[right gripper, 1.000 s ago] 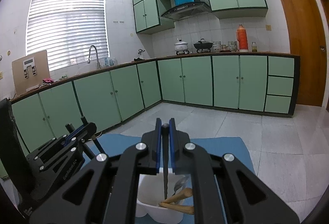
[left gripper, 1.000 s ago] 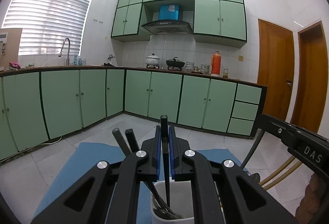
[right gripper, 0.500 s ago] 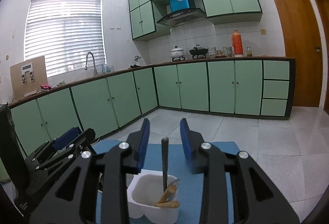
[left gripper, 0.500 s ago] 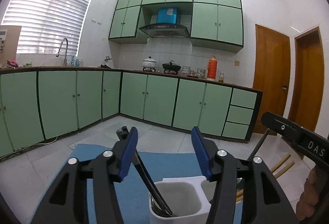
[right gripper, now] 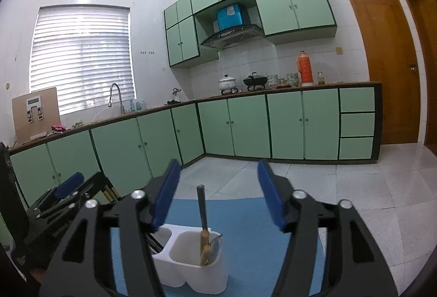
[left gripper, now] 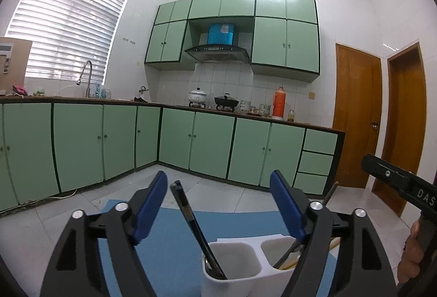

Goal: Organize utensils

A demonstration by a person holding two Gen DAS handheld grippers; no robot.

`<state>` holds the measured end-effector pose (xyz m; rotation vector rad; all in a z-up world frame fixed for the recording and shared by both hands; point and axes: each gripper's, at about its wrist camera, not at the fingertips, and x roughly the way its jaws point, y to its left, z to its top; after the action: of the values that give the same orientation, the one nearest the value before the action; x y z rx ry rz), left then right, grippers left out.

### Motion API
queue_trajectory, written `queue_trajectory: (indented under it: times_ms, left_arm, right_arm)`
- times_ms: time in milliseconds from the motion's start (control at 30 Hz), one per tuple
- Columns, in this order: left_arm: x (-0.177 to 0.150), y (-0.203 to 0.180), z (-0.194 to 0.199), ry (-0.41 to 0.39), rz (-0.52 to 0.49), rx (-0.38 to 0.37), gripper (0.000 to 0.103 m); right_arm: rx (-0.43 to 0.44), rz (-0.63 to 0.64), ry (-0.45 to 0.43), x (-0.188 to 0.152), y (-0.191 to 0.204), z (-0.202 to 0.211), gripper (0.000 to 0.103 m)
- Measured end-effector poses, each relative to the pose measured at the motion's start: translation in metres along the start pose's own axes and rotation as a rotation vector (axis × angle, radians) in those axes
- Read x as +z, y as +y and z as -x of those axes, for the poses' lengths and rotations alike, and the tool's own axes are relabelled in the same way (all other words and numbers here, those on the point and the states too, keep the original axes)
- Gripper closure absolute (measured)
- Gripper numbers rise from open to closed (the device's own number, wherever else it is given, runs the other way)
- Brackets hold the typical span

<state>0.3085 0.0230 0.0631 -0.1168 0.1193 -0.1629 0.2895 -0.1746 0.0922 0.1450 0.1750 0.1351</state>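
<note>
A: How far along is the organizing?

B: Judging by the scene, nearly done. No loose utensils show on the blue mat [left gripper: 174, 242] on the tiled floor; everything visible stands in the white plastic two-compartment utensil holder [right gripper: 191, 269].

A: And the fingers?

B: The left gripper [left gripper: 218, 204] and right gripper [right gripper: 218, 196] have both just been opening. Their blue-padded fingers stand wide apart, clamped on nothing.

A: What's in each compartment?

B: In the left wrist view, the left compartment holds black-handled metal utensils [left gripper: 191, 217] leaning left. The right compartment holds a black-handled utensil [right gripper: 202, 208], wooden pieces [right gripper: 204, 245] and a metal spoon [right gripper: 215, 243].
</note>
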Motion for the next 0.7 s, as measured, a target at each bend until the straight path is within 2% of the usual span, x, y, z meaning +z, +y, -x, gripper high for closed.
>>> queue_trajectory:
  times_ms: [133,300,500,700]
  left_arm:
    - [0.001,0.002,0.018,-0.003,-0.006,0.006,0.015]
    - [-0.004,0.005,0.041,0.021,-0.011,0.021,0.011]
    - [-0.014,0.006,0.073,0.064,-0.025,0.047,0.009]
    - [-0.024,0.006,0.101,0.108,-0.038,0.068,0.006]
  right_arm:
    - [-0.006,-0.002,-0.009,-0.005,-0.004,0.020,0.032]
    - [-0.007,0.003,-0.005,-0.014,-0.006,0.042,0.023]
    - [-0.010,0.014,0.033,-0.025,0.000,0.066,0.014]
    - [0.000,0.010,0.085,-0.037,0.007,0.087,0.011]
